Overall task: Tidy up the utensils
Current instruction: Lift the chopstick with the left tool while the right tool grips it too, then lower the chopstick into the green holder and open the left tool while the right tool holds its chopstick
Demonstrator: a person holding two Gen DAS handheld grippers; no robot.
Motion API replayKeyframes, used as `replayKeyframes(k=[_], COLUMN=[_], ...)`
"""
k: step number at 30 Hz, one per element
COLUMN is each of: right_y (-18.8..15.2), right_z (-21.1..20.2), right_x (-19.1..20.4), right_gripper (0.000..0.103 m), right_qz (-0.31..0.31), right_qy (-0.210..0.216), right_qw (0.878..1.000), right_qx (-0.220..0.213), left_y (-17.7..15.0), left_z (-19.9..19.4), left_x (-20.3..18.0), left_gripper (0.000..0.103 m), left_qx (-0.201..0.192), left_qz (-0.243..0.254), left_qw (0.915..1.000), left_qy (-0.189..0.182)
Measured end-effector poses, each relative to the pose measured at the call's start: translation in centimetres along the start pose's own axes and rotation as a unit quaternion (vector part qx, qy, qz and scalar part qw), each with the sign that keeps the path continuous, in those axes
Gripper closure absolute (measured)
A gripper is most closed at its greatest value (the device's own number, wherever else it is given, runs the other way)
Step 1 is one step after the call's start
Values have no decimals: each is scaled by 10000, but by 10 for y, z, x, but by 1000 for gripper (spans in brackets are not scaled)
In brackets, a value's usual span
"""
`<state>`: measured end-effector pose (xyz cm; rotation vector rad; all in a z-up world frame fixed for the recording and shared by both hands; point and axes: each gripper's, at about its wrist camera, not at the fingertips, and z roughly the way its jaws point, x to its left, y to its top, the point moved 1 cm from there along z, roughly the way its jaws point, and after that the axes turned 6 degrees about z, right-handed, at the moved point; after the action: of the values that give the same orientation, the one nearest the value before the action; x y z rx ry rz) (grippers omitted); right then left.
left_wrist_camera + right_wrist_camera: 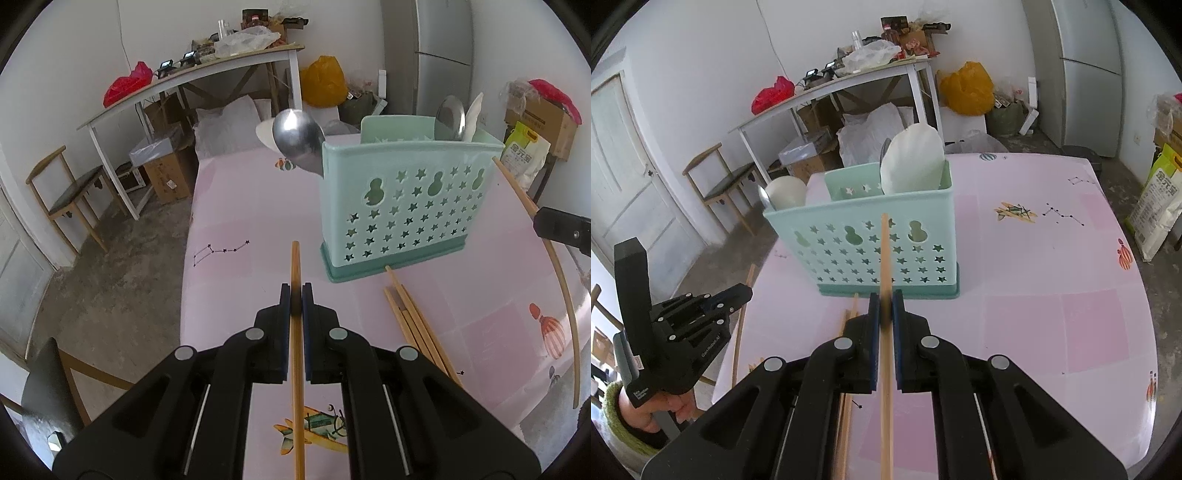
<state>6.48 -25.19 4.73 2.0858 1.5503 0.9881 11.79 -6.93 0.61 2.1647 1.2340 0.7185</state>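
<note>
Left gripper, black w/ blue pads, is pinched tight on one wooden chopstick; the stick runs straight up the middle of the left wrist view, its tip poking out past the fingertips and its back end running under the camera. Right gripper is clamped the same way on a second chopstick, whose tip sits in front of the holder's star-cut wall in the right wrist view. Both grippers point down at an angle over a pink table w/ small cartoon prints: a plane, a balloon, a star pattern. Just ahead stands a mint-green utensil holder, upright, w/ star and gourd cutouts and a darker green base. In the holder: a metal spoon and a white spoon stand in the back section, bowls up; another metal spoon leans out at the holder's left end, next to a white spoon bowl seen from the right wrist. A loose bunch of chopsticks lies flat on the table right by the holder's base, between the two grippers. In the right wrist view the left gripper shows from the side at lower left, w/ the person's hand and a green cuff around its handle. Beyond the table: a white side table piled w/ bags and boxes, a wooden chair, a yellow bag, a grey fridge, and a door.
</note>
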Motion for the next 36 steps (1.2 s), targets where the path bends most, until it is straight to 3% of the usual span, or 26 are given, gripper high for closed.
replayKeyframes(k=[6,9,13,19,25,31,36], right_y=[-1,0,1,0,3,6,7], right_z=[-3,-7,-12,-17,-18,-18,-17], right_x=[0,-2,-4,-10,-21,-26,-29], right_gripper=[96,96,96,96,96,96,96], right_qz=[31,72,143,300,416,489,538], right_qy=[42,35,17,5,-8,-6,20], right_qw=[10000,9999,9998,9992,9986,9981,9978], right_qx=[-44,-98,-167,-281,-341,-363,-379], left_y=[3,10,31,74,119,159,172], left_z=[-9,-28,-66,-99,-108,-110,-112], left_x=[5,15,35,61,66,62,57], left_gripper=[98,98,98,99,99,99,99], left_qx=[-108,-443,-1155,-1892,-2257,-2465,-2644], left_qz=[-95,-383,-655,-1029,-1163,-1204,-1165], left_qw=[9998,9971,9869,9622,9458,9378,9334], left_qy=[-120,-482,-917,-1669,-2026,-2130,-2126])
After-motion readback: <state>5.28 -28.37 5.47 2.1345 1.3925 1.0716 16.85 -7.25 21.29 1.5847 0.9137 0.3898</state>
